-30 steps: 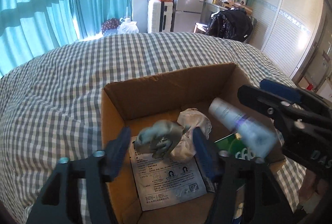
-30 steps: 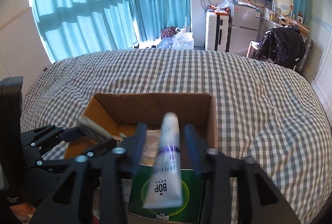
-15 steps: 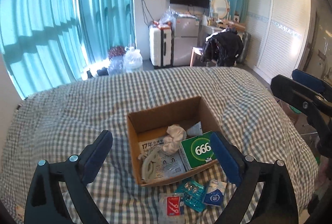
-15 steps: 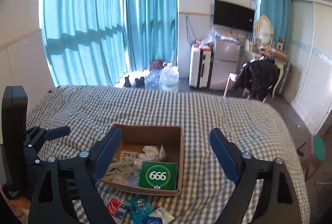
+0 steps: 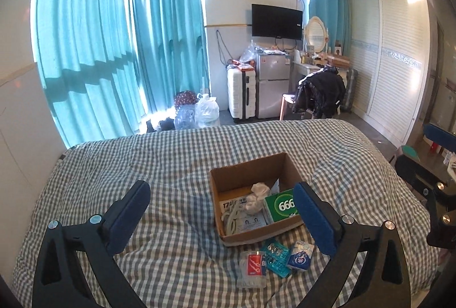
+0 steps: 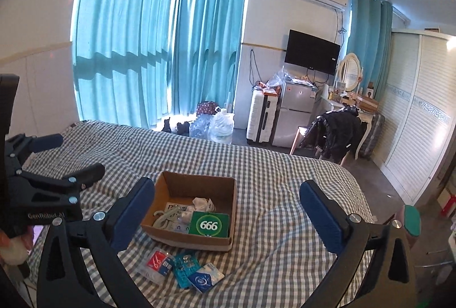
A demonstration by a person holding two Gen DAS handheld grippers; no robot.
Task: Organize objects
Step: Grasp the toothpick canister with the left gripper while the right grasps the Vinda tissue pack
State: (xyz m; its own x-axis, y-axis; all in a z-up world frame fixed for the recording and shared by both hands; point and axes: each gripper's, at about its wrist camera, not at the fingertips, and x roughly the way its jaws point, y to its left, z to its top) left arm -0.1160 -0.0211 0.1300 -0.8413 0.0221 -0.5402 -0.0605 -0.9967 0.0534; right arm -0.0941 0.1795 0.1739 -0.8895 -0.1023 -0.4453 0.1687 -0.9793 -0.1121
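A cardboard box (image 5: pixel 250 179) sits on the bed (image 5: pixel 171 159), which is covered in a grey-and-white checked sheet. Inside the box, a green packet marked 666 (image 5: pixel 280 206) lies at the right, a crumpled white cloth (image 5: pixel 256 195) sits near the middle, a printed flat packet (image 5: pixel 245 218) covers the floor of the box, and a pale looped strap (image 5: pixel 231 218) lies at its near left corner.

Just in front of the box's near wall, three small sachets lie on the sheet in a row: a clear one with a red label (image 5: pixel 254 266) at the left, a teal one (image 5: pixel 275 258) in the middle, and a blue-and-white one (image 5: pixel 300 255) at the right (the teal one touches or overlaps its neighbours).

The left tongs (image 5: pixel 221 215) are spread wide and hold nothing; they hang above the bed on the near side of the box. The right tongs (image 6: pixel 226 209) are likewise wide apart and empty, with the box seen between their blue pads (image 6: pixel 320 218).

Far across the room stand teal curtains (image 5: pixel 114 51), a white suitcase (image 5: pixel 241 95) and a small fridge (image 5: pixel 272 88).
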